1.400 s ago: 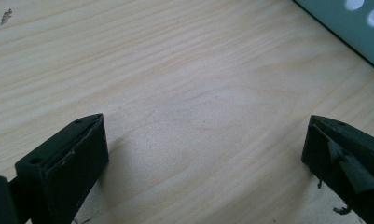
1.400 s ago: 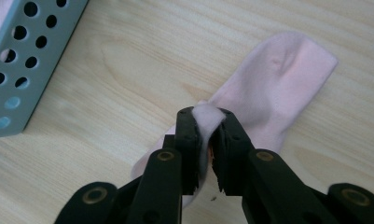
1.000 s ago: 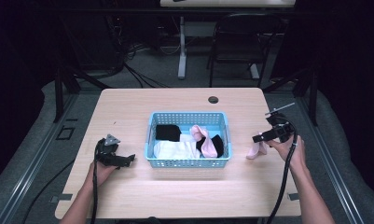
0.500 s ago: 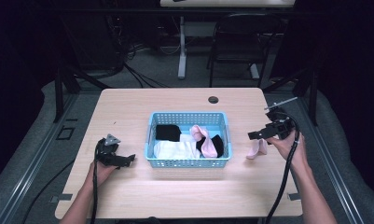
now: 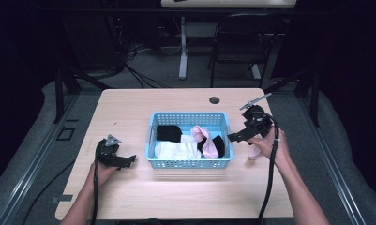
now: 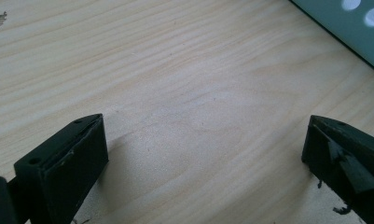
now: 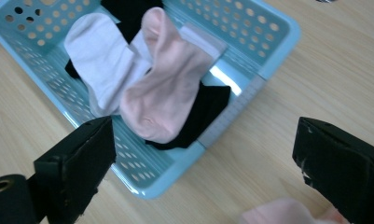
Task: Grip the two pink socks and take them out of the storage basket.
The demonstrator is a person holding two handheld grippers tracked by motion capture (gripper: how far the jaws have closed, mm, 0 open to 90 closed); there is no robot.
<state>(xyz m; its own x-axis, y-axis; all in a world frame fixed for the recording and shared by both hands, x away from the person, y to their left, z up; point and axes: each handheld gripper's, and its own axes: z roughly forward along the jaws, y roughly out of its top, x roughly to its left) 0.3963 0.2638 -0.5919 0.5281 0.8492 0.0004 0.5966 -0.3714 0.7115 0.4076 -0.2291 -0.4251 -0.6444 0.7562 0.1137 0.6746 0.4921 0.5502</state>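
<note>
A light blue perforated basket (image 5: 189, 116) stands mid-table with a pink sock (image 5: 205, 139), a white sock (image 5: 176, 150) and black socks (image 5: 168, 132) inside. In the right gripper view the pink sock (image 7: 168, 88) lies over the white sock (image 7: 103, 60) and a black one (image 7: 208, 105). My right gripper (image 5: 235, 137) hovers at the basket's right rim (image 7: 278, 28). Its jaws have just been opening and stand open (image 7: 205, 135) with nothing between them. A second pink sock (image 5: 254, 151) lies on the table under that hand. My left gripper (image 5: 129, 160) rests open (image 6: 205, 140) on the wood, left of the basket.
A small black grommet (image 5: 214, 100) sits in the tabletop behind the basket. Bare wood runs in front of and to the left of the basket. Dark floor, cables and a chair (image 5: 242, 42) lie beyond the far edge.
My right gripper has risen and moved left from the pink sock on the table to the basket's right rim, jaws wider. The sock stays on the table. The left gripper has not moved.
</note>
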